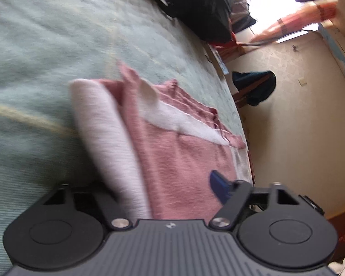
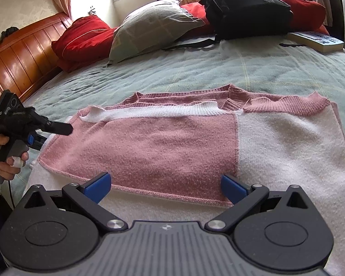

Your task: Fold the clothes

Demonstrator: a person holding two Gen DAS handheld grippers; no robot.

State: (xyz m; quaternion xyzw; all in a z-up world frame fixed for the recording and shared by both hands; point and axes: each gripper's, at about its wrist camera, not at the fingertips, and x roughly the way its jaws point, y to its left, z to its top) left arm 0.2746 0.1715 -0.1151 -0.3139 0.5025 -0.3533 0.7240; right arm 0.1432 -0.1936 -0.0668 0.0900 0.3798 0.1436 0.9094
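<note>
A big bed [image 2: 218, 69] is covered by a soft green blanket [image 2: 149, 76]. At its far end, red pillows [image 2: 80, 39], a grey pillow [image 2: 154, 25], a black backpack [image 2: 243, 7] and a book [image 2: 315, 39] can be seen.

A pink and white sweater [image 2: 161, 142] is laid flat on the blanket, near the front edge of the bed. Its sides are folded in over the middle.

The right gripper [image 2: 165, 185] is held just above the near edge of the sweater. Its blue fingers [image 2: 99, 185] are spread wide apart, and nothing is held by them.

The left gripper [image 2: 57, 128] is held in a hand [image 2: 4, 158] at the left side of the sweater. A white fold of the sweater [image 1: 108, 138] is seen between its fingers in its own blurry view. Whether the fold is pinched cannot be told.
</note>
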